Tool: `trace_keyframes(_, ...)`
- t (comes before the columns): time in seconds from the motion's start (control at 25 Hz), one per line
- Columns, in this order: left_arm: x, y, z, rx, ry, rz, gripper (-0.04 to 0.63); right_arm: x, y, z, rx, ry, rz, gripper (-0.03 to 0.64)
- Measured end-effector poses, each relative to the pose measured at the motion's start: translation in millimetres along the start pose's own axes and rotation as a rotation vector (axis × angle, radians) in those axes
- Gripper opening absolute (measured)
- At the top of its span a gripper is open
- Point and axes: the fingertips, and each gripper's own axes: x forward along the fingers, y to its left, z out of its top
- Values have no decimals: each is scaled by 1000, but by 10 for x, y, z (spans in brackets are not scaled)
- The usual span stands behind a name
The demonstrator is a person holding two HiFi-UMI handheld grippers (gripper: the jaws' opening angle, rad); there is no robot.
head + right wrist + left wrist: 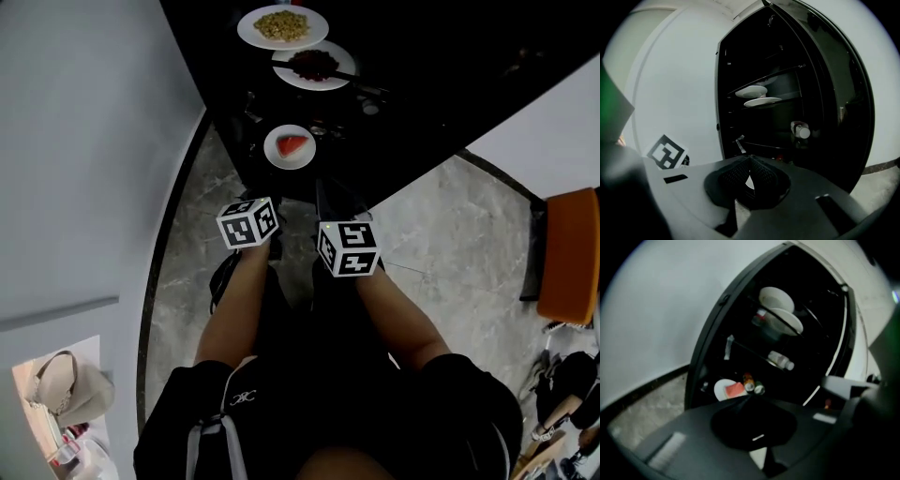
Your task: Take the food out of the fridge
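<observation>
3 plates of food sit in the open fridge (pixel 441 66): yellow food (pixel 281 25) and a dark dish (pixel 313 64) higher up, a red slice (pixel 292 144) lowest (and nearest). The left gripper (pixel 749 398) and right gripper (pixel 750 160) hang before it, both clenched, empty. The reach seems barely begun; next, 1 gripper must open onto a plate rim.

**A:** what's sitting in the open fridge (pixel 412 84)?

**B:** head view: plate of yellowish food (pixel 283 26) at 12 o'clock, plate of dark red food (pixel 314 66) just at its 5 o'clock. Lower down at 6, a small plate with a red slice (pixel 290 146).

**A:** anything else?

**B:** two small bottles (pixel 749 382) at that plate's 3 o'clock, and a clear bottle (pixel 780 360) lying sideways on the shelf above. Grey marble floor (pixel 441 244) out front.
</observation>
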Motion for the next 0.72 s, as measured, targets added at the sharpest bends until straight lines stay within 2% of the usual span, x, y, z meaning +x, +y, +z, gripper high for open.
trace_keyframes(0.12, 327, 212, -312, -362, 39, -102, 4, -22, -70, -143, 2, 4, -8, -2)
trace_keyframes(0.2, 515, 298, -417, -591, 23, -193, 69, -35, -110, -216, 0, 12, -13, -1)
trace_keyframes(0.32, 768, 435, -542, -840, -21, -289, 103, -87, -157, -261, -12, 25, -12, 0)
trace_keyframes(0.44, 984, 661, -685, -971, -61, -287, 114, -126, -193, -279, -25, 24, -8, -1)
trace_keyframes(0.72, 1248, 881, -729, -1081, -116, -274, 119, -204, -272, -474, -57, 64, -9, -1)
